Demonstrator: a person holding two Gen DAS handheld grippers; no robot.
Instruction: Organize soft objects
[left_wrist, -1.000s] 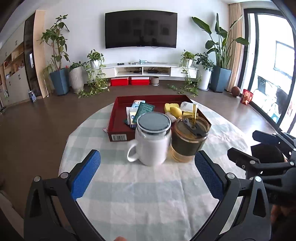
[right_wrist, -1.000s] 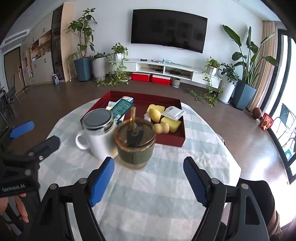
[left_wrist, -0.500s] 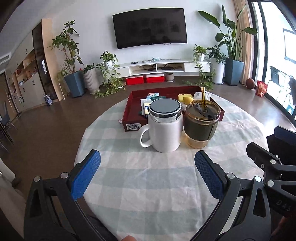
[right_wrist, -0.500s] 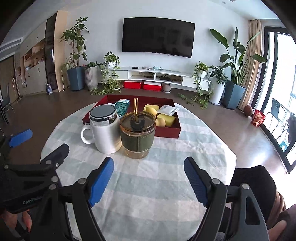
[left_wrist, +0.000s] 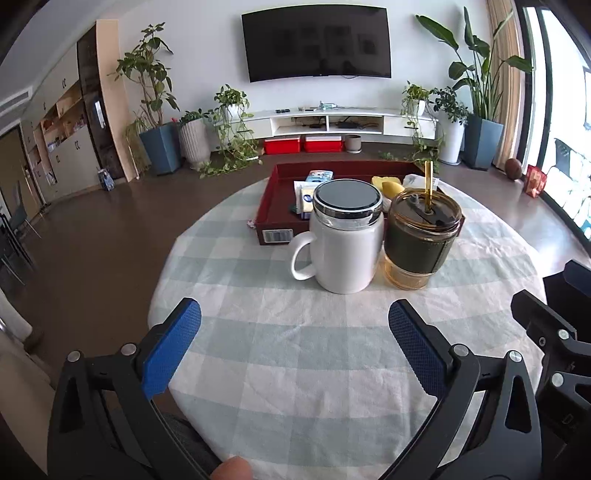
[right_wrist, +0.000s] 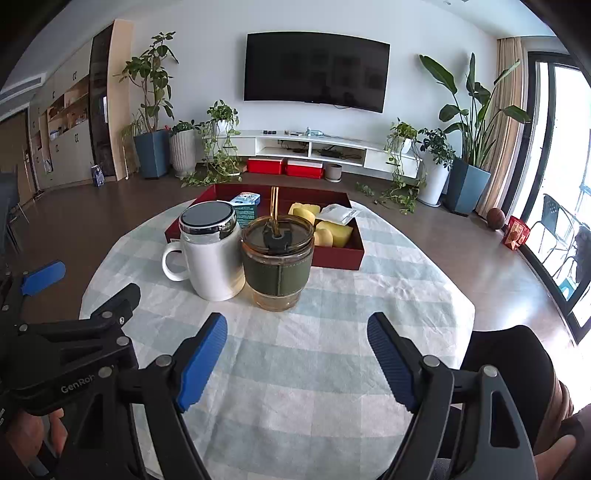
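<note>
Compared with a second ago, my two cameras sit further back and lower: the white mug (left_wrist: 345, 240) and the glass tumbler (left_wrist: 421, 240) now show more of their sides, and more checked tablecloth (left_wrist: 295, 350) lies in front of them. The mug, tumbler and red tray (left_wrist: 275, 210) have not moved on the table.

My left gripper (left_wrist: 294, 321) stands wide, nothing between its blue pads, hovering over bare cloth short of the mug. My right gripper (right_wrist: 297, 334) is equally wide and empty, aimed at the tumbler, with a clear gap to it.

The soft things lie in the red tray behind the two cups. From the left wrist view I see only the tops of the yellow sponges (left_wrist: 388, 184) past the mug lid, plus the small packets (left_wrist: 306, 192) at the tray's middle. The right wrist view opens the tray's right half: the yellow sponges (right_wrist: 325, 229) are piled together against the near right wall, with a white sachet (right_wrist: 338, 214) resting on them, and a teal box (right_wrist: 245, 206) beside the tumbler's straw (right_wrist: 274, 205).

The right view also shows my left gripper from the side at the lower left, with my fingers (right_wrist: 55, 432) wrapped under it. The left view catches only the black frame of the right gripper at its right edge, and a barcode label (left_wrist: 277, 235) on the tray's near wall.
</note>
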